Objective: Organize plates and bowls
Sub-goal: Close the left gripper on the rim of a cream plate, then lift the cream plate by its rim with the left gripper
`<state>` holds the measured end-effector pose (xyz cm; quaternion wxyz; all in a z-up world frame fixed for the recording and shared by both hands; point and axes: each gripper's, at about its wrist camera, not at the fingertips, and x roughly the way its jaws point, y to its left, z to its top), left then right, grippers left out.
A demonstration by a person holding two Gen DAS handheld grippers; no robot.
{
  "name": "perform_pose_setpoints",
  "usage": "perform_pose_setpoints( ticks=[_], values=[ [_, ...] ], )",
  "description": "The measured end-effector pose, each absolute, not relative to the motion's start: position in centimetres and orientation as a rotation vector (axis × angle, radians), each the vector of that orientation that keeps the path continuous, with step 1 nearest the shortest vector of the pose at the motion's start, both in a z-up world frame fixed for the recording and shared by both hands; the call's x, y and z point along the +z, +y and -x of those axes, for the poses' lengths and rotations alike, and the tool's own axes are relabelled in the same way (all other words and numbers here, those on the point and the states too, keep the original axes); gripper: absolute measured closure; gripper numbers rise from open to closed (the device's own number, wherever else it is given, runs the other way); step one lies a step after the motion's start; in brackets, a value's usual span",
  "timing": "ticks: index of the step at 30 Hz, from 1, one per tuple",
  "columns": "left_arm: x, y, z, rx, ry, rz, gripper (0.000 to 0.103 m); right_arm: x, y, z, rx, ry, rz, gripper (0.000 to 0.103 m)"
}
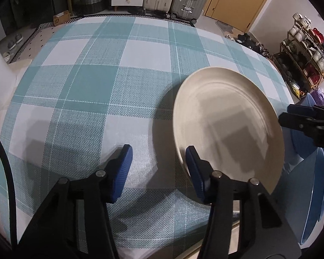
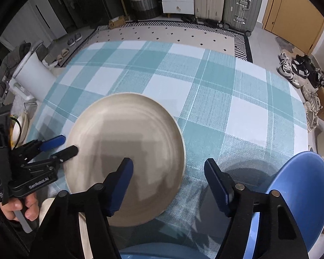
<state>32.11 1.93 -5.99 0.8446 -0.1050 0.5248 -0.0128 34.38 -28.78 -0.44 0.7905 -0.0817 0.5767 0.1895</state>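
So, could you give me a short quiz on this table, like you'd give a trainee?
1. True or false: the beige plate lies on a checked tablecloth.
2. What colour is the dish beside the right tongs? A red, B blue, C green.
3. Fill in: the left tongs have the beige plate's ___ between their open fingers.
Key: 1 true; 2 B; 3 rim.
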Motion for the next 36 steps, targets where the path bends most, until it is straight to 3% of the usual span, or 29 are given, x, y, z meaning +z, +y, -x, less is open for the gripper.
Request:
perform_pose_setpoints(
  ticks=[6,15,19,26,28,36],
  values=[
    [-6.0,1.9,-32.1,-0.041,1.104,0.227,0.061,-0.8,-28.2,-34.6,0.389,1.233,0.236,0.048],
    [-6.0,2.2,-31.9,-0.042,1.102,0.231,0.064,-2.0,-27.2,-35.0,0.381,1.266,0.291,0.049],
    [-5.9,2.1,-31.8,-0.055,1.1,0.232,0.069,-2.9,-26.9,-35.1,0.381,1.289,0.309,0.061],
    [-5.5,1.3,-31.6,-0.085,1.091,0.218,0.092,-3.5,-27.2,-34.7,0.385,1.312,0.303,0.081],
    [-5.5,1.2,-31.6,-0.078,1.089,0.208,0.094,-3.4,-27.3,-34.6,0.379,1.305,0.304,0.09],
    [-4.9,1.6,-31.2,-0.074,1.071,0.238,0.094,-2.1,-27.1,-34.2,0.379,1.248,0.285,0.095]
  ],
)
